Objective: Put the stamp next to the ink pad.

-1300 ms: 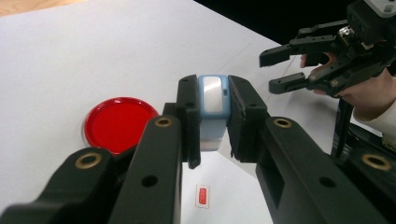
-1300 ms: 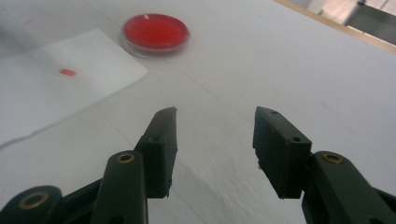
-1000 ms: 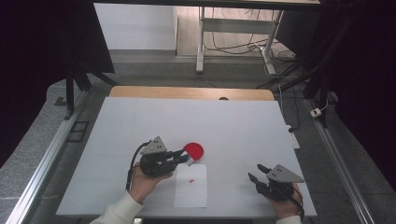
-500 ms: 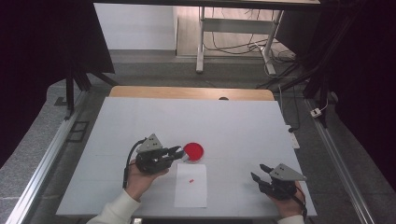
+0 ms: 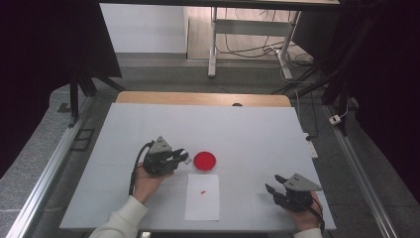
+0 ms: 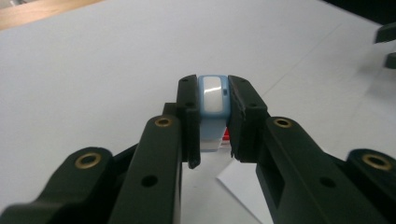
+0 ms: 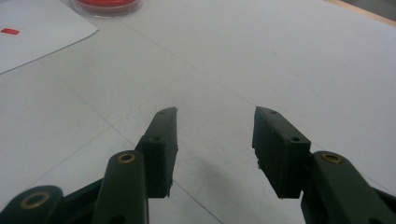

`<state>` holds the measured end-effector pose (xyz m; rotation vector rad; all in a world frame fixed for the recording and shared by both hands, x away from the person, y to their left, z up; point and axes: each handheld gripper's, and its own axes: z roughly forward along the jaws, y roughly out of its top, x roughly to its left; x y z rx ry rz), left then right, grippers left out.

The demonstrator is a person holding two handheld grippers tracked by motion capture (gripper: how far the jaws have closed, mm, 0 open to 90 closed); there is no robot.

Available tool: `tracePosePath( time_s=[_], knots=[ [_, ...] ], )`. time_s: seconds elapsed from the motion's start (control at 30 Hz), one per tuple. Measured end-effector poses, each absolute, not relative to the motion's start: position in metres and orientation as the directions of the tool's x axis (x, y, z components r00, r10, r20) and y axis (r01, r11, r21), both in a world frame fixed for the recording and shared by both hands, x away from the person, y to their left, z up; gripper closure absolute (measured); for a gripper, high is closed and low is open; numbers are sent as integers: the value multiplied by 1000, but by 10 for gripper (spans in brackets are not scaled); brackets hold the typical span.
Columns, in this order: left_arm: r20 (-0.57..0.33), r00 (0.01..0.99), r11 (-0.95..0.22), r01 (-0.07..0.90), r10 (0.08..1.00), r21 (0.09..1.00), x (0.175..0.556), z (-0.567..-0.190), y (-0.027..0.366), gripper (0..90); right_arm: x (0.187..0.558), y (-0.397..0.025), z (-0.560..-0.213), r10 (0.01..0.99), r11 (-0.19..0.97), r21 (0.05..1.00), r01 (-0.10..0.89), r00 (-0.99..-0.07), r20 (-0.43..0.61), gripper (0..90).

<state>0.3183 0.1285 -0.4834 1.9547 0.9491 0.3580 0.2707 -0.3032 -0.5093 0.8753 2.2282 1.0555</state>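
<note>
a: where's the stamp?
b: the left gripper point(image 6: 213, 123) clamps the blue-and-white stamp point(image 6: 213, 100) between its jaws, just left of the red ink pad point(image 5: 204, 160).
a: the other one?
b: the right gripper point(image 7: 215, 135) gapes wide, near right.

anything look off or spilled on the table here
Nothing stands out. The red dish sits flat with no spill, the white sheet lies flat with one small red mark, and the left gripper squarely clamps a pale blue stamp.
</note>
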Motion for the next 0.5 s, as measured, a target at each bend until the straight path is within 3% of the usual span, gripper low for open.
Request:
tracePosePath(
  time_s=[0.5],
  knots=[
    [-89, 647, -350, 517, 758, 781, 345, -495, 128, 751, 272, -304, -511, 737, 493, 801, 340, -652, -176, 494]
  ],
)
